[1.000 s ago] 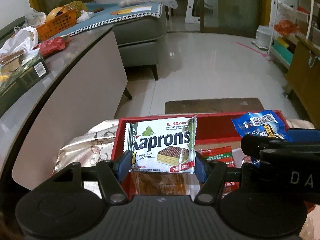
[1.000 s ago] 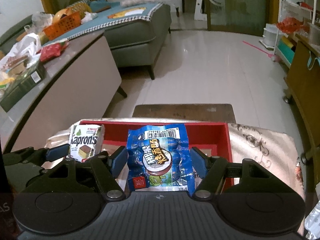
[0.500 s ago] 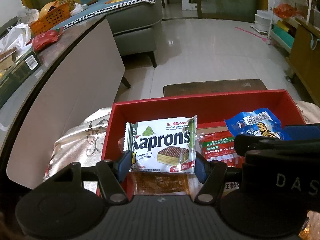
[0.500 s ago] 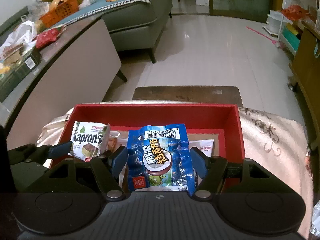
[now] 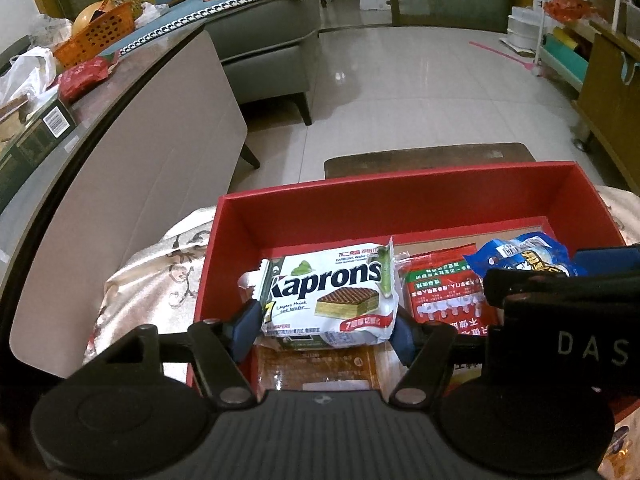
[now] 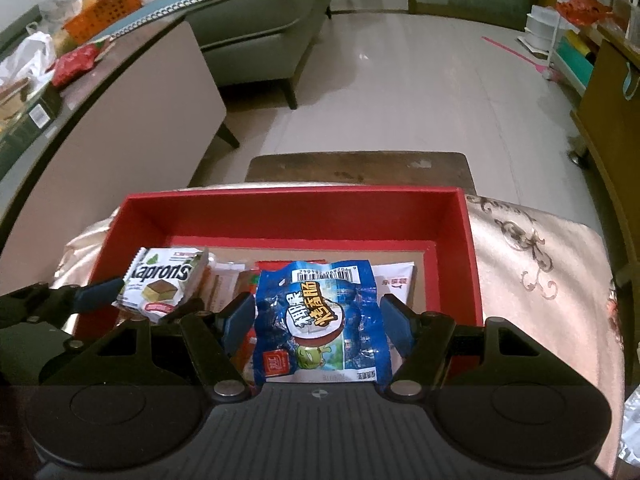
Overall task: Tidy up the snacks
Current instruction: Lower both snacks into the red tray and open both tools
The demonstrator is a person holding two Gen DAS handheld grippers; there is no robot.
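over the red box [image 5: 400, 204], left gripper [image 5: 324, 326] clamps the white kaprons wafer pack [image 5: 328, 296]; right gripper [image 6: 318, 318] grips the crinkled blue snack bag [image 6: 320, 320].

The box [image 6: 464, 248] sat on a cloth-covered worktop [image 6: 540, 264], with a low stool [image 6: 356, 168] behind it on the floor [image 6: 400, 92]; over the box's left part the left hand-held gripper [image 5: 322, 330] carried the wafer pack [image 5: 328, 296], and to its right the right hand-held gripper [image 6: 316, 320] carried the sausage pack [image 6: 320, 320]; flat packets [image 5: 440, 296] lay in the box beneath and between them; a long counter [image 5: 132, 120] ran along the left, bearing a basket [image 5: 96, 34], a bag [image 5: 32, 72] and a carton [image 5: 36, 132]; behind it stood a sofa [image 5: 264, 28]; shelving [image 6: 576, 40] stood far right.
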